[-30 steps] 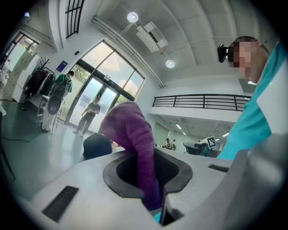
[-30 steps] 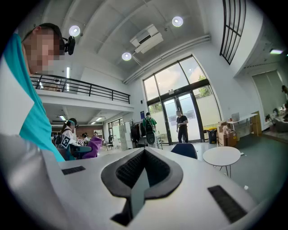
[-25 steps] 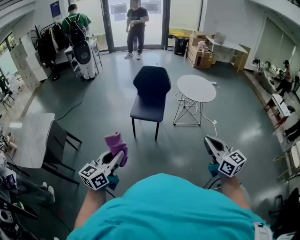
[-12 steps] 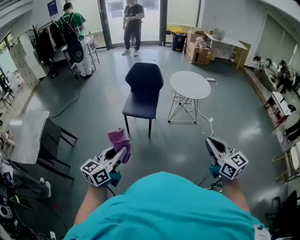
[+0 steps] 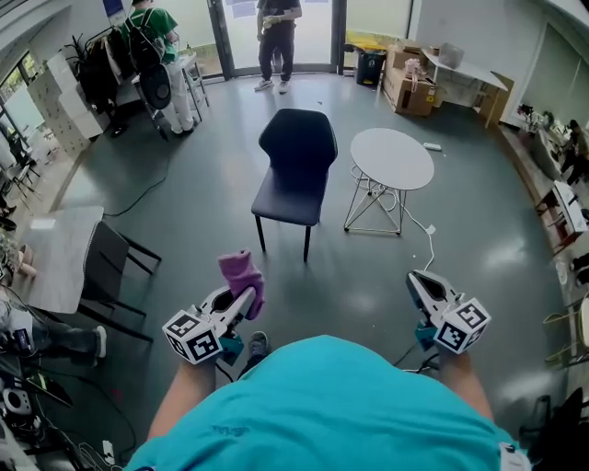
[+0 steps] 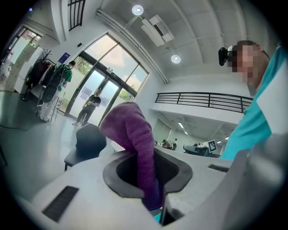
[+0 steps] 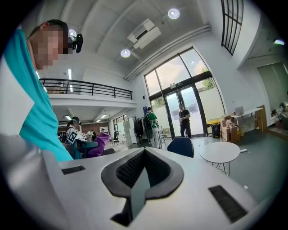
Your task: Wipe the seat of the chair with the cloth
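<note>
- While the left claw (image 5: 245, 296) was clamped on the lower part of the purple cloth (image 5: 241, 274), whose free end stood up above the jaws, the right claw (image 5: 416, 278) was closed on nothing.
- Both claws were held low in front of the person's teal shirt, well apart from each other and above the floor (image 5: 368, 276).
- Ahead stood the dark blue chair (image 5: 294, 147), well apart from both claws, its seat (image 5: 288, 202) bare. Wiping had apparently not begun, and the approach was the step in hand.
- The loose top of the cloth could bunch or fold away, so that hard jaw tips, not fabric, would rub the seat.
- A firm push at the seat's front edge might slide the light chair on the smooth floor, perhaps against the round table (image 5: 391, 158) just beside it on the right.
- A white cable (image 5: 425, 241) trailing from under that table could catch a foot on the way in.
- Grey and glossy, the floor threw back the light. At the room's far side a person (image 5: 279, 26) stood by glass doors (image 5: 317, 32), and cardboard boxes (image 5: 414, 92) sat toward the far right corner.
</note>
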`<state>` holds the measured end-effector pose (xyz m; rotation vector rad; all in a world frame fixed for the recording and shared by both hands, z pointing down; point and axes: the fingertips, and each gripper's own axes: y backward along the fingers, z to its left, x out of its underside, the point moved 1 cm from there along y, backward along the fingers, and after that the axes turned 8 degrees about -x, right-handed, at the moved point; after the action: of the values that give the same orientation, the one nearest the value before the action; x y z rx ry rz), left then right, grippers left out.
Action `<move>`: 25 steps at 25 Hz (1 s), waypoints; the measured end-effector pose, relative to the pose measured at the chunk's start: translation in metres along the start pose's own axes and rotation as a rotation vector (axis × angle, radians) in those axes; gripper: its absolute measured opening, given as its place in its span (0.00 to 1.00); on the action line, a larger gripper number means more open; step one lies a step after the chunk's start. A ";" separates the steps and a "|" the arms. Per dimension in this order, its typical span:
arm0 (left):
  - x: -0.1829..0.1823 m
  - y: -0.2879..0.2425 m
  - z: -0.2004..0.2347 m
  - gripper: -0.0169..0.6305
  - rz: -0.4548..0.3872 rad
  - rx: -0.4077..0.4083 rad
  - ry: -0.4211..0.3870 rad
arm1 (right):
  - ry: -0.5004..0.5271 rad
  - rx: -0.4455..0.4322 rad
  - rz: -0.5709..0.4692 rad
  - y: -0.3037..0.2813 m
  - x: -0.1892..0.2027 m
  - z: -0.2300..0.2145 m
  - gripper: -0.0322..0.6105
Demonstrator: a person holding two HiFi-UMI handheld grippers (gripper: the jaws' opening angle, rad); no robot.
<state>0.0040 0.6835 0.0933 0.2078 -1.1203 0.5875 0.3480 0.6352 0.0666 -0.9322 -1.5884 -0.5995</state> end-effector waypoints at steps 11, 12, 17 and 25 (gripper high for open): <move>-0.066 -0.040 0.216 0.11 0.025 0.038 -0.007 | -0.027 -0.020 0.000 -0.239 -0.023 -0.022 0.04; -0.078 -0.047 0.237 0.11 0.041 0.051 -0.011 | -0.028 -0.030 -0.007 -0.268 -0.032 -0.022 0.04; -0.124 -0.088 0.305 0.11 0.104 0.130 -0.033 | -0.061 -0.043 -0.028 -0.371 -0.059 -0.034 0.04; -0.146 -0.172 0.352 0.11 0.134 0.167 -0.003 | -0.102 0.014 -0.018 -0.411 -0.062 -0.105 0.04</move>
<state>-0.2236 0.3360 0.1387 0.2788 -1.0944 0.8013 0.0707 0.3082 0.0736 -0.9520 -1.6915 -0.5607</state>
